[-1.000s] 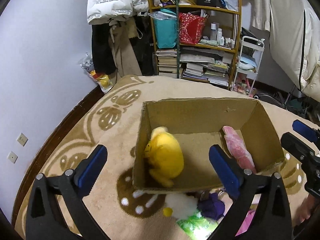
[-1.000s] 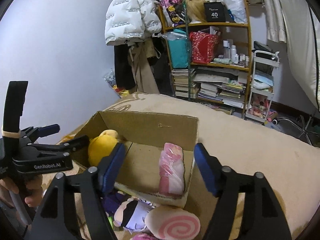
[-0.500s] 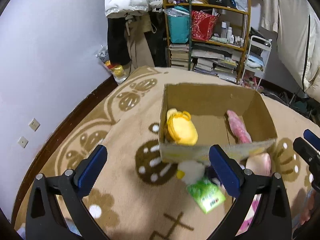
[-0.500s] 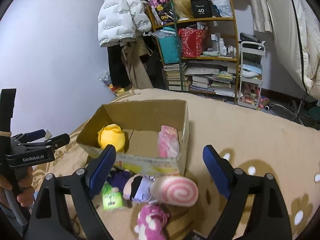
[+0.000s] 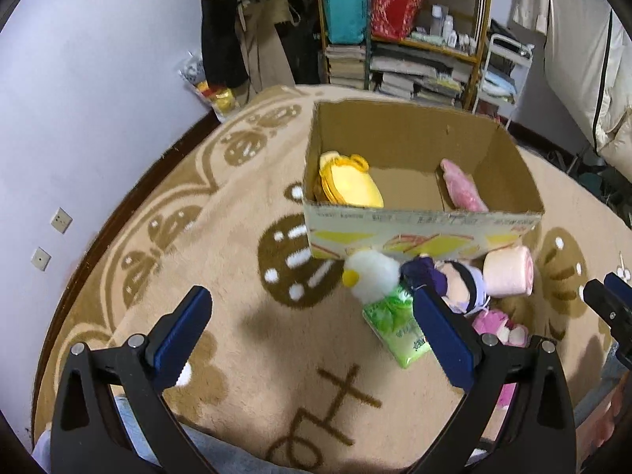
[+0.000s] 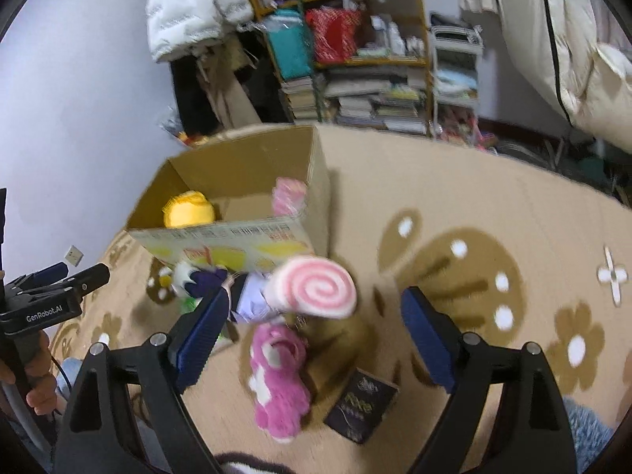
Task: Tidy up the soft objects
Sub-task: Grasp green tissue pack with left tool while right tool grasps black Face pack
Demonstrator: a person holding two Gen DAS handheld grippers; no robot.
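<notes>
- L claw [image 5: 312, 331] & R claw [image 6: 310, 331] both spread, empty, ready to grab.
- Pink bear [image 6: 278, 371], swirl roll [image 6: 316, 286] lie just in front of cardboard box [image 6: 233, 243], awaiting boxing, I reckon.

The right wrist view is motion-blurred, so the print on the cardboard box [image 6: 221, 243] front cannot be read, and the shelf [image 6: 355, 59] contents smear together. The purple-haired doll [image 6: 245, 296] is partly hidden behind the pink swirl roll [image 6: 316, 286] and a gripper finger. In the left wrist view the pink bear [image 5: 497, 326] is mostly covered by the left gripper [image 5: 312, 331] finger, the green packet [image 5: 399, 326] lies partly under the white plush [image 5: 371, 276], and the right gripper [image 5: 610, 308] is cut off by the edge
</notes>
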